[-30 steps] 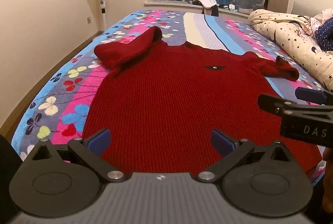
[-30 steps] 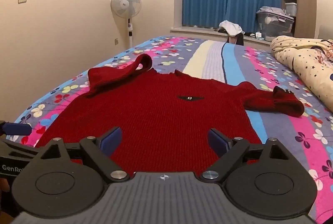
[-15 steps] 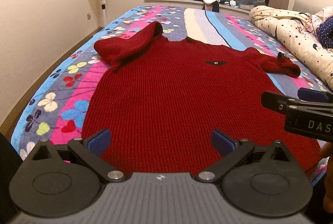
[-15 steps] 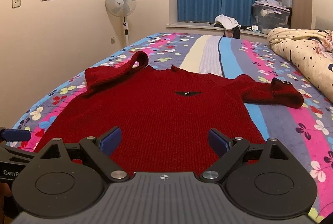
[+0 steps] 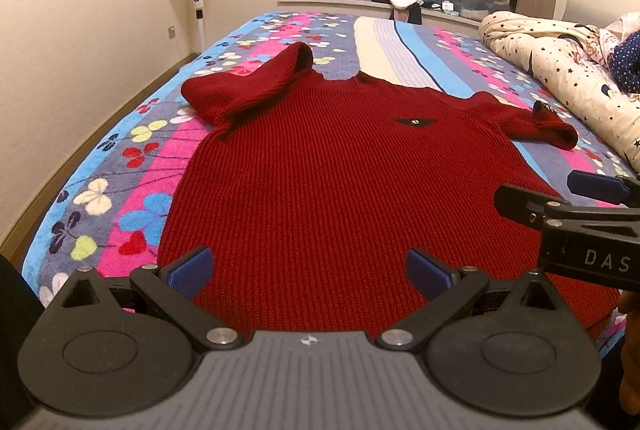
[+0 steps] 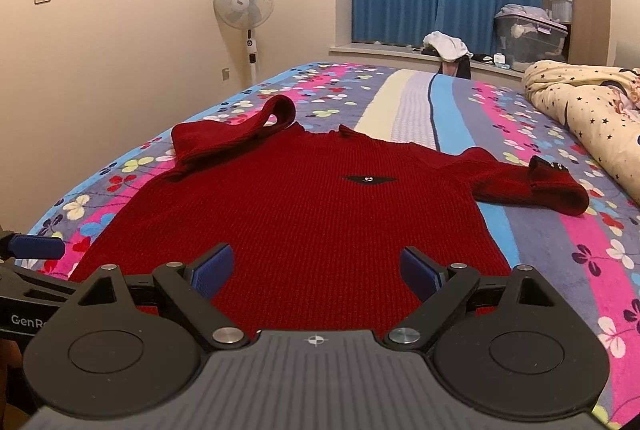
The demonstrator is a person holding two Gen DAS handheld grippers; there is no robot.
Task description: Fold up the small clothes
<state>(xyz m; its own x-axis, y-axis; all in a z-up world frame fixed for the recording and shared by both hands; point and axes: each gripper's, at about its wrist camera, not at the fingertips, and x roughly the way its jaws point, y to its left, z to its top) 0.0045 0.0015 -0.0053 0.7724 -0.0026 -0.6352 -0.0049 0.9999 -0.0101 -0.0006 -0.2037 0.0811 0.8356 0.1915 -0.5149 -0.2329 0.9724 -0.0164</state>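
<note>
The red sweater (image 5: 332, 174) lies flat, front side up, on the bed (image 5: 400, 38), hem toward the cameras and neckline away from them. The sleeve on the fan side (image 5: 248, 86) is bent back on itself beside the shoulder; the sleeve on the quilt side (image 5: 540, 122) runs outward from the sweater, its cuff turned up. No fold has been made yet, by the look of the garment.

The left tool (image 5: 308, 270) and the right tool (image 6: 316, 270) both hover just short of the hem, released, each with its pads spread wide and nothing between them.

Recommended procedure for the step in hand:
1. Bring each tool down at a hem corner of the sweater, not mid-hem.
2. Close on both knit layers together; a grip on the top layer alone will probably pull the front off the back.
3. Straighten the bent sleeve toward the sweater body before folding, or it may bunch inside the fold.
4. Keep both tools level so the fold line stays square.
</note>
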